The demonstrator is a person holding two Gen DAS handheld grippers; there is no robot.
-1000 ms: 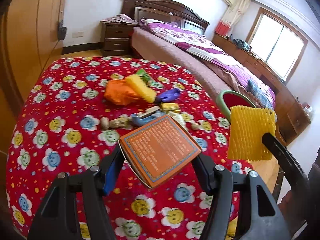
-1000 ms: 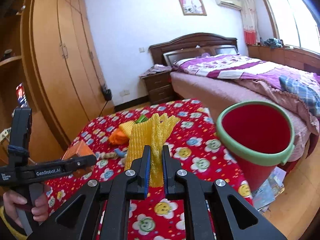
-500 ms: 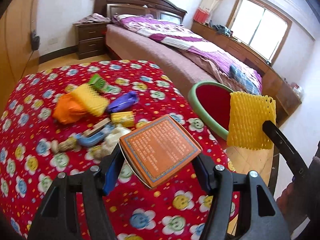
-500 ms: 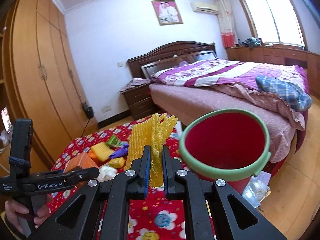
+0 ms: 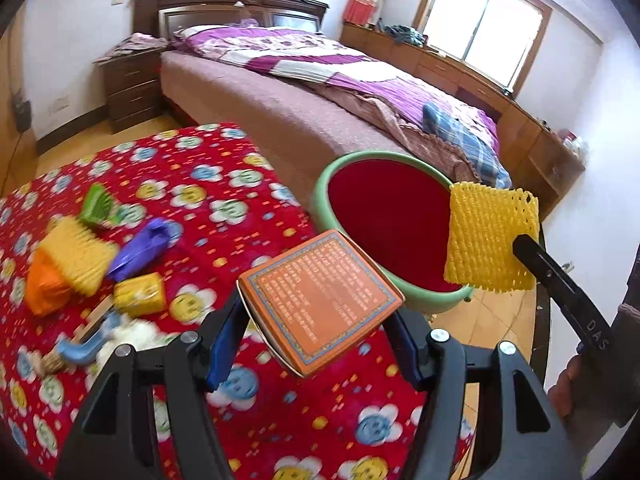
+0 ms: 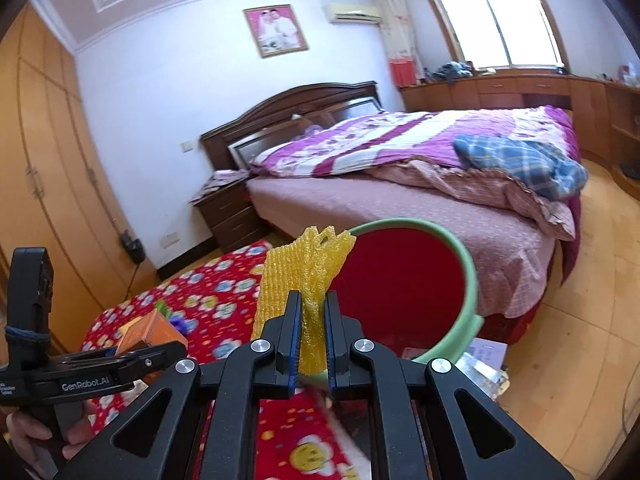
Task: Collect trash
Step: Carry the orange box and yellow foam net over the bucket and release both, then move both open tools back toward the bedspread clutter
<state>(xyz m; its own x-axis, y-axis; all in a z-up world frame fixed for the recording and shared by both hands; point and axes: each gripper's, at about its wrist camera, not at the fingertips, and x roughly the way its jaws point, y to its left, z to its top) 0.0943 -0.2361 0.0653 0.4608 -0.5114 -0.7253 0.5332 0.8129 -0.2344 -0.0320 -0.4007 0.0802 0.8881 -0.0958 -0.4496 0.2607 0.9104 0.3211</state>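
Observation:
My left gripper is shut on an orange box and holds it above the table's right edge, just short of the red bin with a green rim. My right gripper is shut on a yellow foam net and holds it at the bin's near rim. In the left wrist view the net hangs over the bin's right side. The orange box also shows at the lower left of the right wrist view.
The table has a red flowered cloth. On its left lie an orange bag, a yellow foam piece, a purple wrapper, a green packet, a yellow packet and a blue piece. A bed stands behind the bin.
Both grippers have swung right with their loads, from over the table toward the bin. The bin now sits larger and closer in both views.

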